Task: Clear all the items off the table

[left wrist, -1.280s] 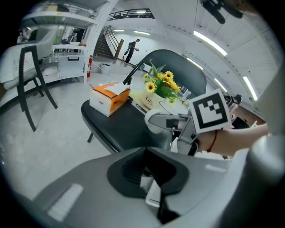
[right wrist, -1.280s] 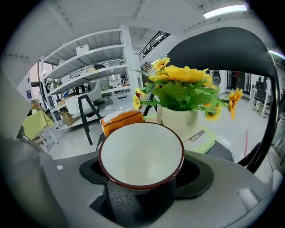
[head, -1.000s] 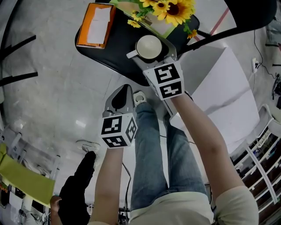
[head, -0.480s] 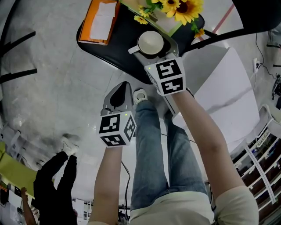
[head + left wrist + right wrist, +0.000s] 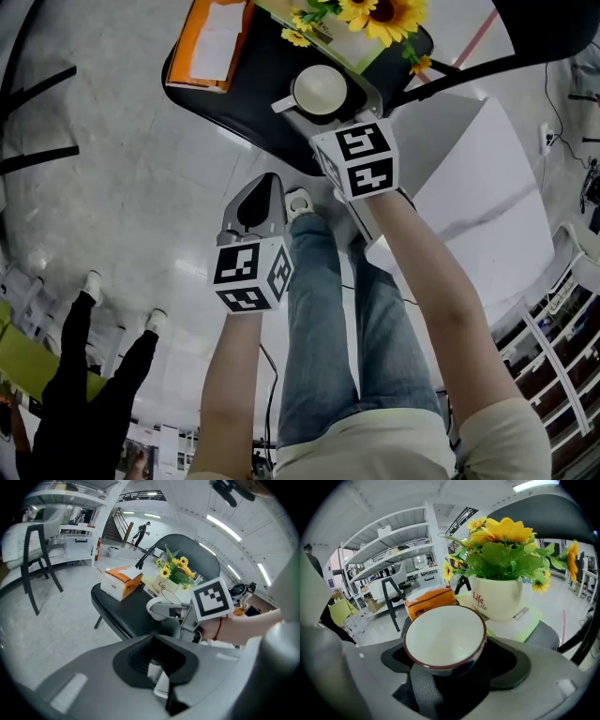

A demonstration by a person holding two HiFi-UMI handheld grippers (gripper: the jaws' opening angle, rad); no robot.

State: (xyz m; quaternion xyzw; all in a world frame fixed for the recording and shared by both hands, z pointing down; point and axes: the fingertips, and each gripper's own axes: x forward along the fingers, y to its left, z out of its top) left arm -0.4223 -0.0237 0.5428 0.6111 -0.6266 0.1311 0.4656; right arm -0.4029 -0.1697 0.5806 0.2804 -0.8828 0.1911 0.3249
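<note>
Looking steeply down in the head view, I see a black worktop (image 5: 253, 112) at the top of the frame. On its near edge stands a white cup (image 5: 443, 639) with a dark red rim, its small handle pointing toward the left of the frame. Behind the cup are an orange box (image 5: 211, 47) at upper left and a pot of sunflowers (image 5: 497, 597) standing on a green mat (image 5: 520, 620).

My right gripper (image 5: 323, 101) is at the cup, with the cup between its jaws. The jaws have just been opening wider, and I see no pad pressing on the cup, so I take it as released and the cup as resting on the worktop. My left gripper (image 5: 261, 187) is clenched on nothing, hanging over the grey floor beside my shoe (image 5: 298, 204), near the middle of the frame.

The cup looks like glazed ceramic: I expect it to be stiff, light while empty, slippery under the pads and likely to chip if knocked or dropped. I would take it across its round body, below the rim, with the handle kept clear of both jaws, and close gently.

Compared with a second ago, the cup, box and flowers keep their places on the worktop and both grippers sit where they were. A bystander in black (image 5: 84, 394) at lower left has moved toward the left edge of the frame.
</note>
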